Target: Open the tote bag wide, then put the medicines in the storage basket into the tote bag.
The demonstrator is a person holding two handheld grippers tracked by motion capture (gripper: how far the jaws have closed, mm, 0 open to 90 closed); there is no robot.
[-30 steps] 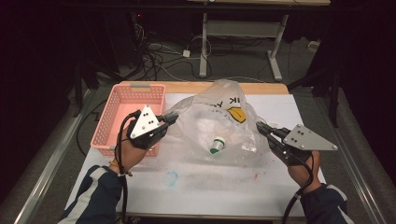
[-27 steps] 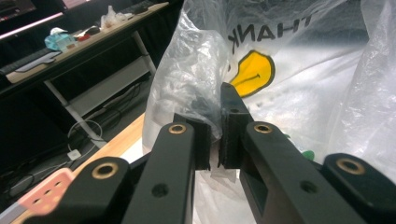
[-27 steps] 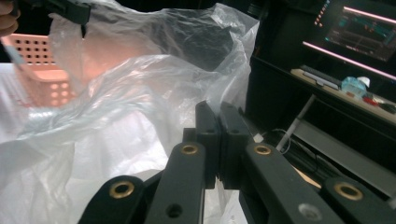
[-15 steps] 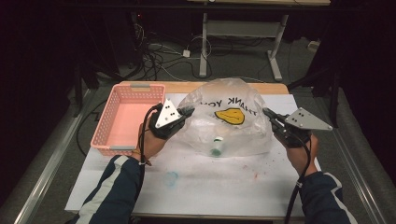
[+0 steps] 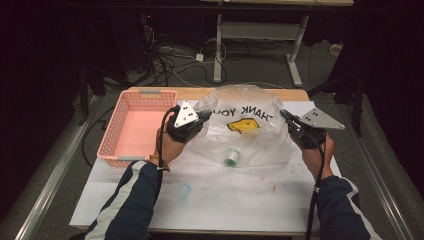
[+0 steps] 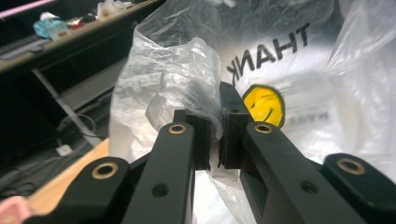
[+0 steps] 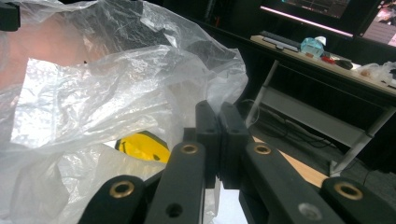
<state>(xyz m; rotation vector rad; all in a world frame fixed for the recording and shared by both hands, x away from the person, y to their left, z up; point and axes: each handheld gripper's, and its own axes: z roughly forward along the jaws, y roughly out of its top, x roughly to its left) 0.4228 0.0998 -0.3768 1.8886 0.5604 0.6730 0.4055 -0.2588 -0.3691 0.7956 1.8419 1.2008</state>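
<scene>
The bag is clear, crinkled plastic printed with black "THANK YOU" lettering and a yellow smiley. It stands puffed up at the middle of the table's far half, on the white sheet, with a clear bottle with a green cap lying inside near its bottom. The left gripper has its jaws closed on a bunched fold of the bag's left top edge; in the left gripper view the film is pinched between the pads. The right gripper is clamped tight on the bag's right top edge, film wedged between its pads in the right gripper view.

Against a second ago, both hands are farther from the person, and the bag is spread wider and more upright, its print now facing the high camera.

The pink basket sits just left of the left hand. The bag's far side is near the table's back edge; the near half of the sheet lies open.
</scene>
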